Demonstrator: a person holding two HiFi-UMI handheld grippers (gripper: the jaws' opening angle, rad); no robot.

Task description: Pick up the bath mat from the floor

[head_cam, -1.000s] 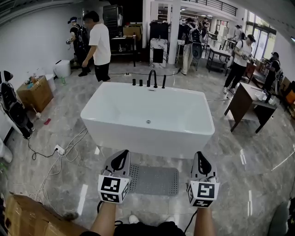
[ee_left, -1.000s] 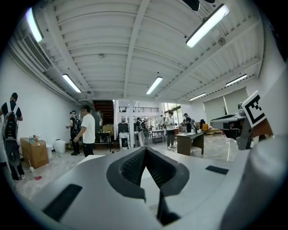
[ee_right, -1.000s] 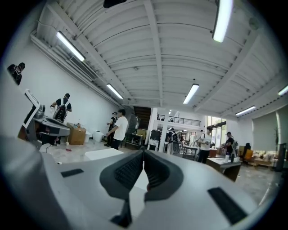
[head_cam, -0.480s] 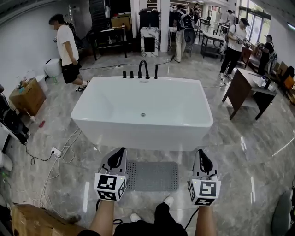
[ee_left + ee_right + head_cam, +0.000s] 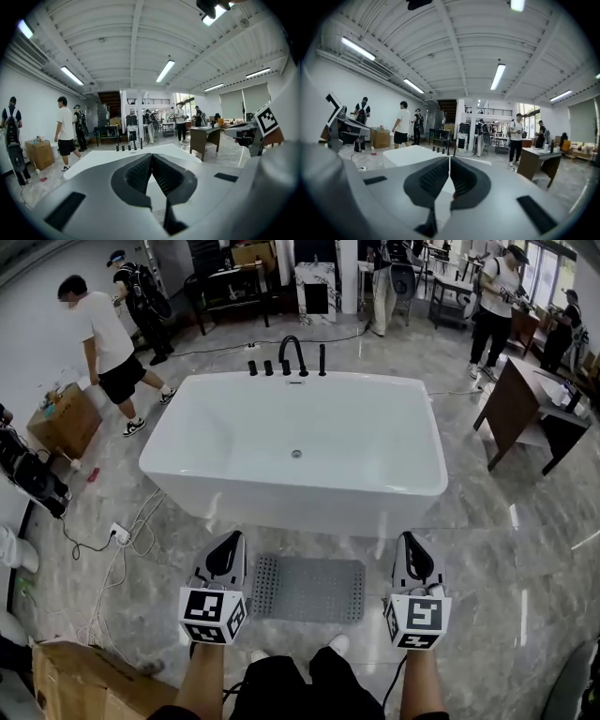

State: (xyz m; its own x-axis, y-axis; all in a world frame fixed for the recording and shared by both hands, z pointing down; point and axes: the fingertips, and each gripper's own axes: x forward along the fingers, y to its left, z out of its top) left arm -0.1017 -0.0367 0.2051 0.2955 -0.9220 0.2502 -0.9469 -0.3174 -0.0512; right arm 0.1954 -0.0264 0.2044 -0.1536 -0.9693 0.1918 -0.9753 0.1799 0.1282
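Observation:
A grey perforated bath mat [image 5: 309,589] lies flat on the marble floor in front of a white bathtub [image 5: 297,451]. My left gripper [image 5: 231,542] hangs in the air above the mat's left end, jaws shut and empty. Over the right end my right gripper [image 5: 409,543] is held the same way, shut with nothing in it. Both point roughly level toward the tub. In the left gripper view the shut tips [image 5: 151,154] meet against the tub's rim [image 5: 103,159]. The right gripper view shows its tips [image 5: 449,158] closed too, with the tub [image 5: 410,153] beyond.
A cardboard box [image 5: 84,688] sits at the lower left, with white cables [image 5: 122,549] trailing over the floor beside the tub. A dark wooden desk [image 5: 525,409] stands at the right. Several people [image 5: 103,329] move about at the far side of the room.
The view has moved closer to the tub and tilted down. Both grippers have sunk slightly and moved forward, staying shut. The person in white has walked leftward.

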